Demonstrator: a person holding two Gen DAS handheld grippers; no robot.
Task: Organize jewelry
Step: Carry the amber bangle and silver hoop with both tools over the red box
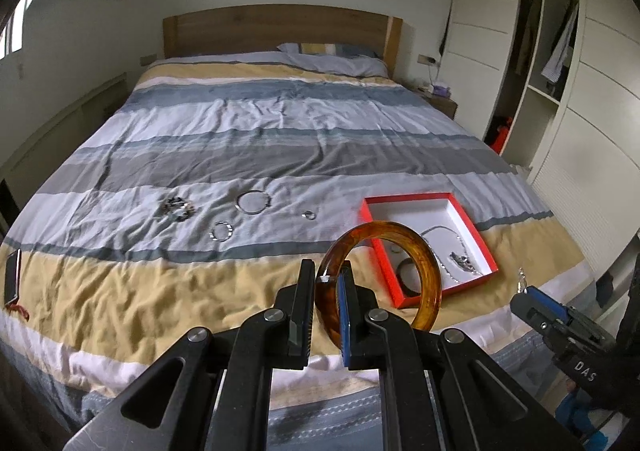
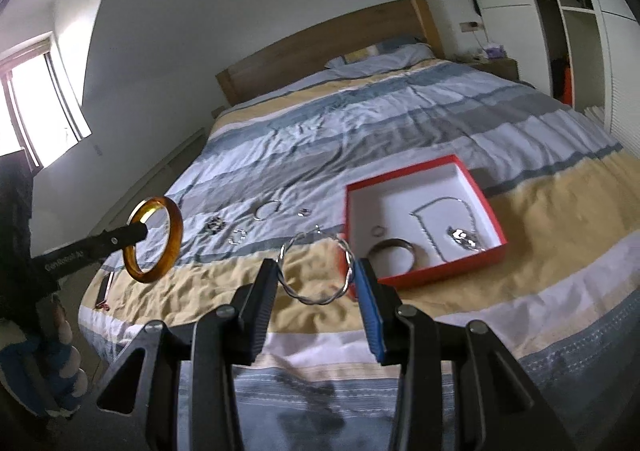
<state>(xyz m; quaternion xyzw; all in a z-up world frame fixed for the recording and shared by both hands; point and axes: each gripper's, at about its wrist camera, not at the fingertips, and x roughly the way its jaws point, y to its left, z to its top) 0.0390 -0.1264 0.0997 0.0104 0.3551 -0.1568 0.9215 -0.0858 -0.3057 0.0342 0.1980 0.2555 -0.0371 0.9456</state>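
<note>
A: On the near part of the striped duvet (image 1: 256, 123), what is each gripper doing?

B: The left gripper (image 1: 327, 283) is clamped on the amber bangle (image 1: 430, 263), which stands upright in the air above the yellow stripe. Its fingers are drawn in narrow, one outside the band and the blue-padded one inside the ring. In the right wrist view the same amber bangle (image 2: 173, 229) hangs at the far left, clear of the bed.

A: And the right gripper?

B: The right gripper (image 2: 318, 275) has its fingers spread fairly wide, with a twisted silver bangle (image 2: 316, 297) spanning the gap and touching both pads, so it is held between them.

A: Where is the box?

B: The red jewelry box (image 1: 404, 200) lies open on the bed to the right, just beyond the grippers. Inside it, on the white lining, are a silver chain necklace (image 2: 440, 207), a dark bangle (image 2: 390, 245) in the near corner, and a small ring (image 2: 378, 230) just beyond that.

A: Anything left loose?

B: Yes, to the left of the box on the pale stripe: a beaded bracelet (image 1: 178, 208), a thin silver bangle (image 1: 252, 202), a smaller silver hoop (image 1: 221, 231) and a small silver ring (image 1: 309, 215).

A: Any writing?

B: "DAS" is legible on the right gripper's body in the left wrist view. White lettering on the left gripper's arm in the right wrist view is too blurred to read. A phone (image 1: 13, 276) lies at the bed's left edge.
</note>
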